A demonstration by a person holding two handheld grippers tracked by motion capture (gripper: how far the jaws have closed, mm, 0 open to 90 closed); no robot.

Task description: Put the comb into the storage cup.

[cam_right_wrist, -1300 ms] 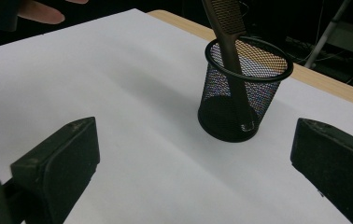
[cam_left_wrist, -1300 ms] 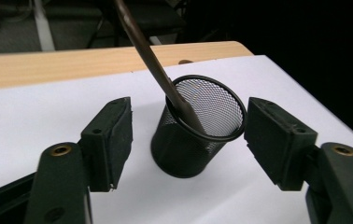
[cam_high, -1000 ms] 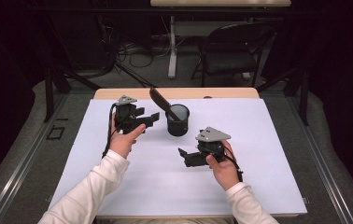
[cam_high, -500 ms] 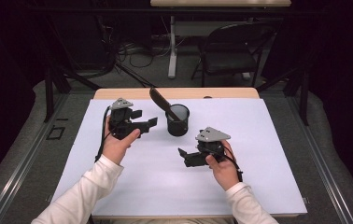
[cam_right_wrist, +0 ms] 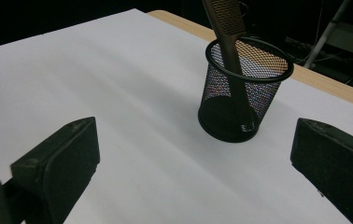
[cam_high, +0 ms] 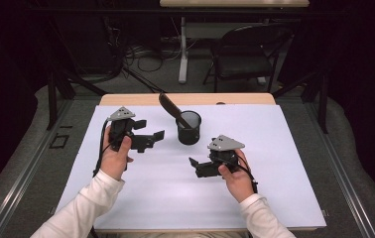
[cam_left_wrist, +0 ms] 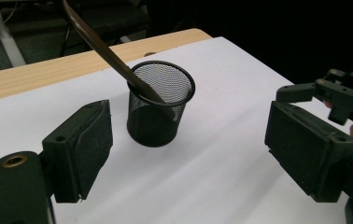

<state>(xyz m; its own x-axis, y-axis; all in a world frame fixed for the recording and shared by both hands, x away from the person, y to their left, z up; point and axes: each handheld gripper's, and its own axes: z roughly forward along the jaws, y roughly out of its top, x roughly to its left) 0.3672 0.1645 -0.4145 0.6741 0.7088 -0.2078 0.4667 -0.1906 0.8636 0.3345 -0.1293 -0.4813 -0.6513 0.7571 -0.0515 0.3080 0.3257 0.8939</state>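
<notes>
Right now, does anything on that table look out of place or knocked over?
Nothing stands out. The black mesh cup stands upright on the white sheet, and the brown comb leans in it, tilted over its rim. Nothing is spilled.

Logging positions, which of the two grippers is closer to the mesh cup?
The left gripper: its jaws nearly reach the mesh cup, while the right gripper sits farther off.

A comb [cam_high: 169, 107] is leaning in a mesh cup [cam_high: 189, 128] that is standing on the surface [cam_high: 284, 163], between the left tongs [cam_high: 155, 138] and right tongs [cam_high: 194, 165], nearer the far edge.
</notes>
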